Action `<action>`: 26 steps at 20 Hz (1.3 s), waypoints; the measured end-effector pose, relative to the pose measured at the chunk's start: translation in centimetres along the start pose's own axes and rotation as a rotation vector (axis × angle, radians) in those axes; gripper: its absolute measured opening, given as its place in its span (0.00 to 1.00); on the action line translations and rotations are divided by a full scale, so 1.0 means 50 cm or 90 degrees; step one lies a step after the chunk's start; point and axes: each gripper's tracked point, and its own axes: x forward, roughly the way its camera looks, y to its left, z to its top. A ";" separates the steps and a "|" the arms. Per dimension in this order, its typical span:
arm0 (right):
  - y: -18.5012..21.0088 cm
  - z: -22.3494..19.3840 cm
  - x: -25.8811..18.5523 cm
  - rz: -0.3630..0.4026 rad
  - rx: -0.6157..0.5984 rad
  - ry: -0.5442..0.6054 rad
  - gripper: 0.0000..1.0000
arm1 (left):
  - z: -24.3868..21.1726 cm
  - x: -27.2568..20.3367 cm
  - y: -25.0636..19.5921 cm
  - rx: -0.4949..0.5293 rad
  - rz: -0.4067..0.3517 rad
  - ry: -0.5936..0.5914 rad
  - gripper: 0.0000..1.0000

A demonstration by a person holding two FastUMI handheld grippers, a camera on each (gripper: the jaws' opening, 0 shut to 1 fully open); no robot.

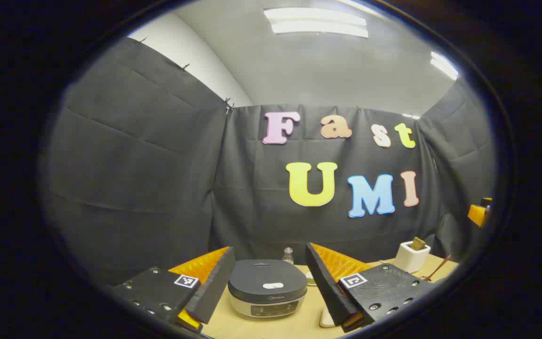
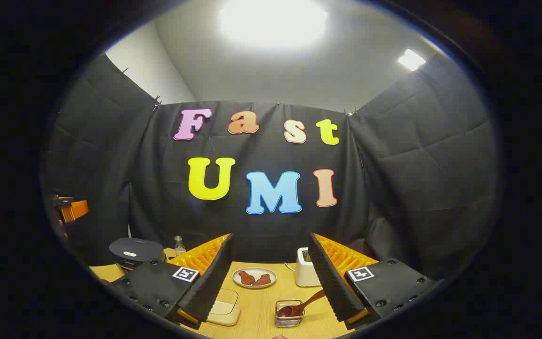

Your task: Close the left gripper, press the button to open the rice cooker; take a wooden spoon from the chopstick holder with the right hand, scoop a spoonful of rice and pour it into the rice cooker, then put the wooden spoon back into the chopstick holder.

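Observation:
The rice cooker [image 1: 267, 288] stands shut on the wooden table, dark lid down, with a white button [image 1: 272, 285] on top. It sits a little ahead of my left gripper [image 1: 268, 249], which is open with nothing in it. In the right gripper view the cooker [image 2: 134, 252] is far off to the left. My right gripper [image 2: 271, 238] is also open and holds nothing. Below and just ahead of it a wire chopstick holder [image 2: 289, 314] carries a wooden spoon [image 2: 302, 305], leaning right. A shallow white dish [image 2: 224, 306] lies beside the left finger.
A plate [image 2: 254, 283] with reddish-brown pieces sits mid-table, with a white box [image 2: 305, 274] to its right. A small glass bottle [image 1: 288, 255] stands behind the cooker. The other gripper [image 2: 71, 209] hangs at the far left. Black cloth walls close in the table.

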 end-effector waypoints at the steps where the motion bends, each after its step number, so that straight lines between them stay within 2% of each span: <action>1: -0.003 -0.006 -0.004 -0.001 -0.004 0.006 0.98 | 0.001 0.002 -0.004 0.000 -0.003 0.000 0.90; 3: -0.014 -0.018 -0.009 -0.009 -0.011 0.018 0.99 | -0.001 0.008 -0.010 0.002 -0.006 0.002 0.90; 4: -0.021 -0.023 -0.012 -0.014 -0.008 0.024 0.95 | -0.005 0.010 -0.014 0.004 -0.006 0.002 0.90; 5: -0.027 -0.028 -0.015 -0.019 -0.001 0.028 0.99 | -0.008 0.012 -0.016 0.006 -0.006 0.004 0.90; 12: -0.063 -0.045 -0.012 -0.044 0.022 0.047 0.99 | -0.025 0.027 -0.026 0.019 0.002 0.018 0.90; 21: -0.100 -0.060 0.008 -0.047 0.025 0.056 0.99 | -0.008 0.041 -0.064 0.036 -0.001 0.010 0.92; 26: -0.120 -0.066 0.016 -0.040 0.021 0.057 0.99 | -0.011 0.042 -0.085 0.038 -0.001 0.017 0.88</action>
